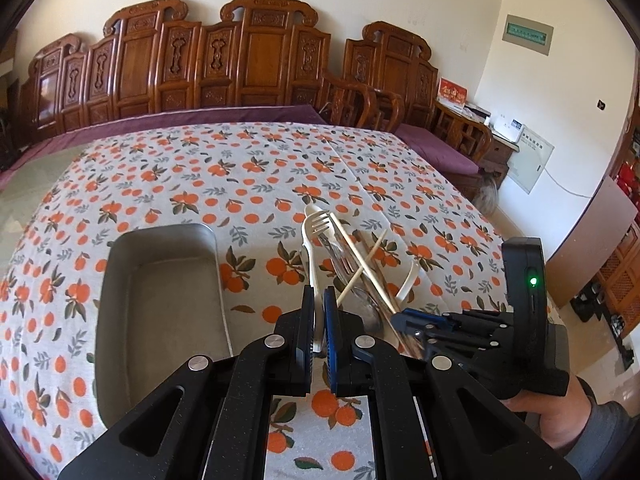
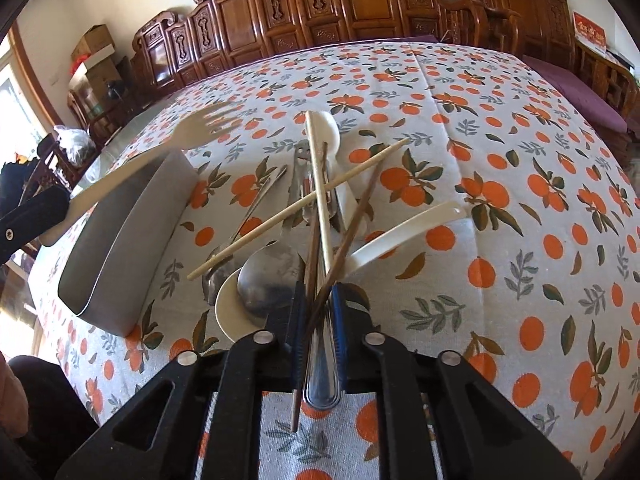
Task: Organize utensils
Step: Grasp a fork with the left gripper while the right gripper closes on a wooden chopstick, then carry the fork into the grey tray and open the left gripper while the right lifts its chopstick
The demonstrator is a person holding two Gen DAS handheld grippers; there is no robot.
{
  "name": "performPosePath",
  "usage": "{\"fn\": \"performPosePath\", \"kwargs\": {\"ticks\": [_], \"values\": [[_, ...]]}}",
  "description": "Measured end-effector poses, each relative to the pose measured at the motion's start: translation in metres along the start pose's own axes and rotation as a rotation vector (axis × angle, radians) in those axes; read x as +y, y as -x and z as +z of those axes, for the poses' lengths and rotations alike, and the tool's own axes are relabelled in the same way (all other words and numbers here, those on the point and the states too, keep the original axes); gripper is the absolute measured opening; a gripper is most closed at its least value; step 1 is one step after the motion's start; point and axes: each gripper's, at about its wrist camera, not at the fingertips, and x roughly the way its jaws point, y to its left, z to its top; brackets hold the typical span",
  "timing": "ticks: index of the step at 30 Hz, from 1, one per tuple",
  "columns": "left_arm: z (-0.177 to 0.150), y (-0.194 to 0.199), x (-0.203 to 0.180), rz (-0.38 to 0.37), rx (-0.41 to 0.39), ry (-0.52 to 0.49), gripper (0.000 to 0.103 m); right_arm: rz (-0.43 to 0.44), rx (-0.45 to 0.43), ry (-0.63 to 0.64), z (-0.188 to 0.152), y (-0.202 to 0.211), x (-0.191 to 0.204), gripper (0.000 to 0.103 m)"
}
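Both grippers clamp utensils beside a metal tray

Left gripper (image 1: 319,312) pinches a cream plastic fork (image 2: 192,130); the matte rectangular tray (image 1: 160,300) lies left of its jaws. Right gripper (image 2: 318,308) squeezes dark wooden chopsticks (image 2: 360,208) and a shiny steel handle (image 2: 322,368).

My left hand-held gripper (image 1: 319,336) was matte black, with slotted linkage arms pinned by round silver rivets, and its two fingers (image 1: 330,328) carried ribbed blue pads. My right hand-held gripper (image 2: 318,320) had the same black links, silver rivets and blue-faced fingers (image 2: 339,316). Seen from the left wrist, its body bore a small green light and black screws. My hand (image 1: 548,404) showed bare skin below a grey sleeve cuff.
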Motion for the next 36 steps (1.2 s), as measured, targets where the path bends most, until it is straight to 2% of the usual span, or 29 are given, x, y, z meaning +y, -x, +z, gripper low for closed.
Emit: {"fn": "performPosePath", "kwargs": {"ticks": [3,10,24,32,36], "values": [[0.0,0.003,0.004,0.007,-0.004,0.007,0.004,-0.003,0.002,-0.013,-0.002,0.003,-0.003,0.007],[0.001,0.014,0.009,0.028,-0.028,0.011,0.004,-0.049,-0.029,-0.001,-0.003,0.013,-0.005,0.006],[-0.004,0.042,0.029,0.107,-0.063,0.038,0.004,-0.152,-0.149,-0.012,0.003,0.043,-0.016,0.006],[-0.011,0.042,0.052,0.197,-0.05,0.057,0.004,-0.09,-0.183,0.003,0.004,0.05,-0.007,0.006],[-0.016,0.032,0.063,0.228,-0.016,0.067,0.004,-0.059,-0.186,0.028,0.003,0.049,0.004,0.006]]}}
